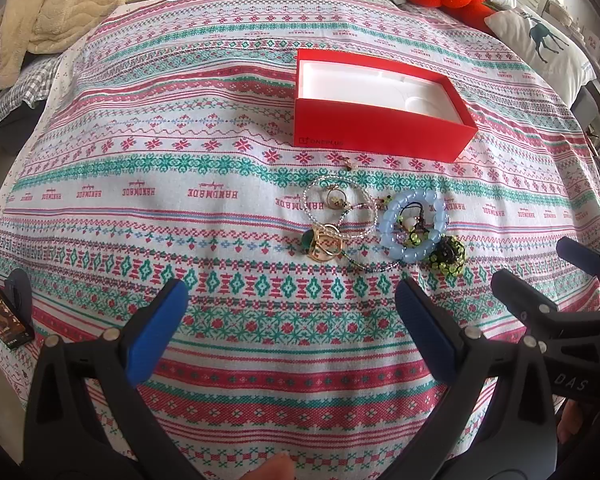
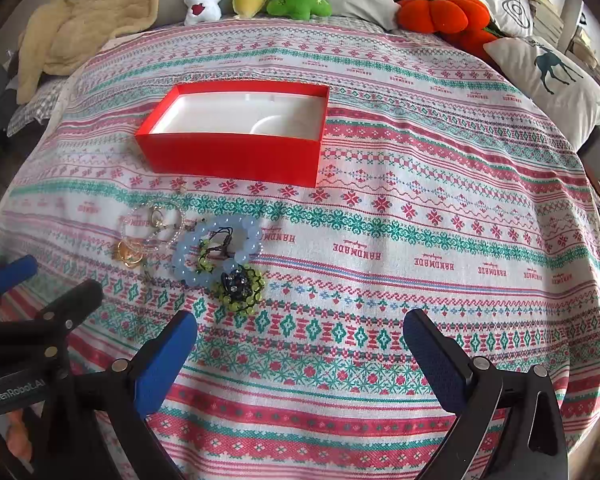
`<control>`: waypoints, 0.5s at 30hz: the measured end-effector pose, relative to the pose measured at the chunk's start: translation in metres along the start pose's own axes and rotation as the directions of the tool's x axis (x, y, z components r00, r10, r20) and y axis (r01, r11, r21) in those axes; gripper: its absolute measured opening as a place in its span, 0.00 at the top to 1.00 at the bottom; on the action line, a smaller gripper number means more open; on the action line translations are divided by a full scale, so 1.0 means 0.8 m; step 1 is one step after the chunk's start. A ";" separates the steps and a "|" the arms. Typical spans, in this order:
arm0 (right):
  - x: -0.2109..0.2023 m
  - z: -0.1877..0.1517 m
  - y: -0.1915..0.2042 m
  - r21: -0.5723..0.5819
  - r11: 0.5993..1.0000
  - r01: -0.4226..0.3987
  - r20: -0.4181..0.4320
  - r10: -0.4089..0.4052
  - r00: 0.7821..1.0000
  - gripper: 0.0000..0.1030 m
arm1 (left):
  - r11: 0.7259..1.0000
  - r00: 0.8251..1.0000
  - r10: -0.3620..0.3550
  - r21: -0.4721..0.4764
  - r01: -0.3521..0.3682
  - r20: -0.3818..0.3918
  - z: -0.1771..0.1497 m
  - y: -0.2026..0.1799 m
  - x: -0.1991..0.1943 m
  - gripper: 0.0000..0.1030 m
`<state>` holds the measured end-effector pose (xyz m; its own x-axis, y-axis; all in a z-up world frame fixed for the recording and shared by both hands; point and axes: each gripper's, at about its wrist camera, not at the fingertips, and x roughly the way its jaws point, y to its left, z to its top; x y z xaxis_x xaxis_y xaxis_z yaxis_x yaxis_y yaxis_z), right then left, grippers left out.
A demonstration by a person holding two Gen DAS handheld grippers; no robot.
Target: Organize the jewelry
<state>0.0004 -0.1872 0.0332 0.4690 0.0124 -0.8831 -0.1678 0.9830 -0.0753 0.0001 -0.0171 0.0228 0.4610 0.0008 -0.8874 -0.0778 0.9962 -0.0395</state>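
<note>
On the patterned cloth (image 1: 220,184), the jewelry (image 1: 384,224) lies in one tangled heap just in front of the red box (image 1: 380,136), whose white tray is bare. From the left gripper (image 1: 292,312) the heap is ahead and right; from the right gripper (image 2: 300,340), ahead and left, seemingly about as near. Both stand wide, holding nothing. Overlap makes single pieces hard to separate; one small piece (image 1: 347,165) lies apart, too tiny to identify.
</note>
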 end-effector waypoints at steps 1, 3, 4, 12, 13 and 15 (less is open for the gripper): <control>0.000 0.000 0.000 -0.001 1.000 0.001 -0.002 -0.001 1.000 0.00 | 1.000 1.000 0.000 0.000 0.000 0.000 0.000 0.000 0.000 0.00; 0.000 0.000 0.000 -0.001 1.000 0.000 -0.002 0.000 1.000 0.00 | 1.000 1.000 0.000 0.000 0.000 0.000 0.000 0.000 0.000 0.00; 0.000 0.001 0.000 -0.001 1.000 0.002 0.000 -0.002 1.000 0.00 | 1.000 1.000 0.000 0.000 0.000 0.000 0.000 0.000 0.000 0.00; 0.000 0.000 -0.001 -0.003 1.000 0.007 0.004 -0.007 1.000 0.00 | 1.000 1.000 0.001 0.000 -0.001 0.001 0.000 0.000 0.000 0.00; 0.000 0.000 -0.002 -0.004 1.000 0.010 0.006 -0.010 1.000 0.00 | 1.000 1.000 0.001 0.000 -0.001 0.001 0.000 0.000 0.000 0.00; 0.000 0.000 -0.002 -0.008 1.000 0.023 0.016 -0.023 1.000 0.00 | 1.000 1.000 0.002 0.000 -0.002 0.000 0.000 0.000 0.000 0.00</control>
<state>0.0008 -0.1889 0.0332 0.4867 -0.0071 -0.8735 -0.1640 0.9814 -0.0994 0.0000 -0.0172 0.0224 0.4610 0.0029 -0.8874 -0.0788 0.9962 -0.0378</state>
